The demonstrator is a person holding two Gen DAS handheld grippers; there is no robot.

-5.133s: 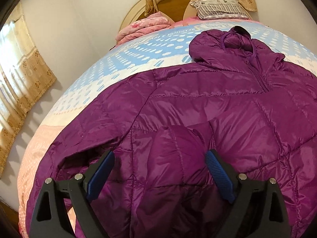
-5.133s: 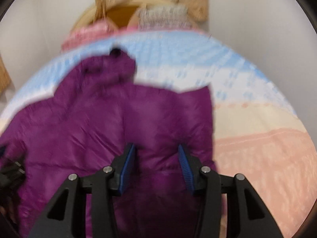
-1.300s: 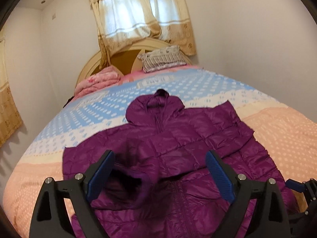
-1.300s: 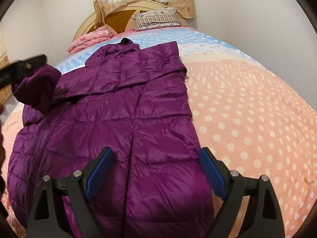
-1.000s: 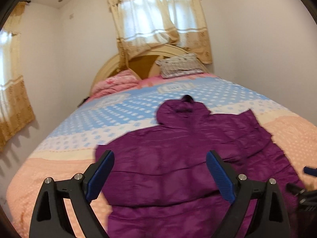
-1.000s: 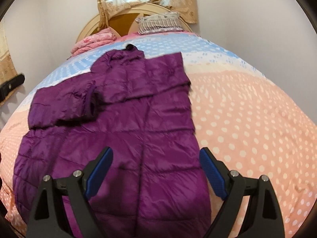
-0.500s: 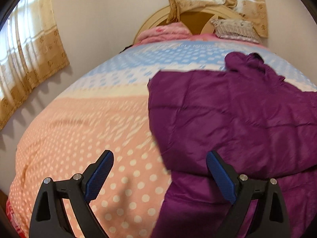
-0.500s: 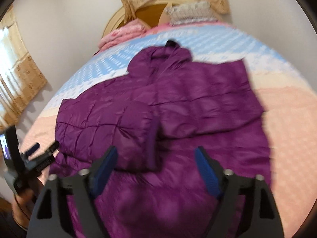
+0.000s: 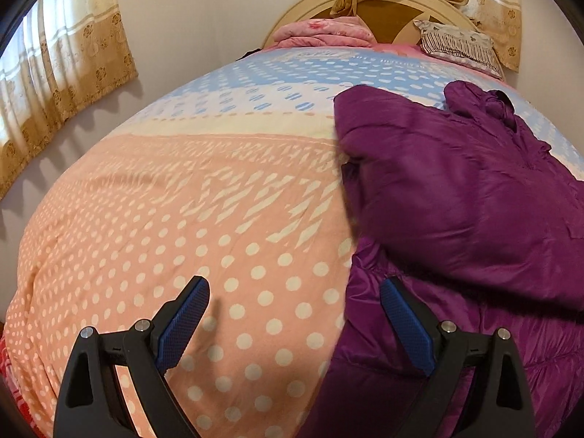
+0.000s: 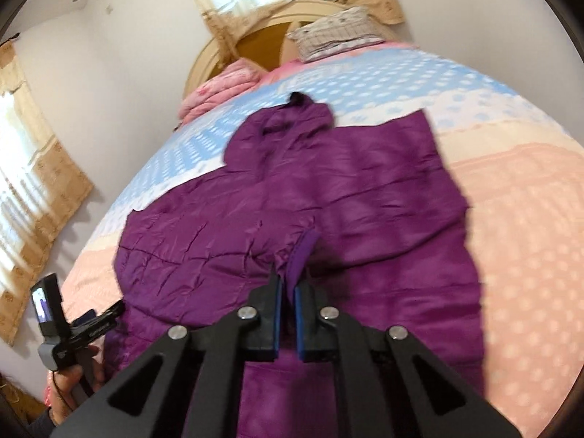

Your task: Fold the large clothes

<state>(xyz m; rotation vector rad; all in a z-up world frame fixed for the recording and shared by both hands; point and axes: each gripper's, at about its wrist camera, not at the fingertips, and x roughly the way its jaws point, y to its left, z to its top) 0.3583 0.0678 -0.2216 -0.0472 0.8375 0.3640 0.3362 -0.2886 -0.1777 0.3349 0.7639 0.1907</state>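
While spread over the polka-dot bed (image 9: 153,226): purple puffer jacket (image 10: 328,197), sleeve cuff (image 10: 297,255) clamped in right tool (image 10: 287,284); left tool (image 9: 292,306) agape, straddling jacket edge.

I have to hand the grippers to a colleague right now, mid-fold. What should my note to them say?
Left gripper: open, holding nothing, low over the polka-dot bedspread at the jacket's left edge.
Right gripper: shut on the sleeve cuff, near the middle of the jacket.
Purple puffer jacket: lies front up on the bed, hood toward the headboard.
Done: both sleeves are folded across the chest; the left one lies flat.
Left: release the cuff once it sits neatly, then, I suggest, fold the body up from the hem and tuck the hood.
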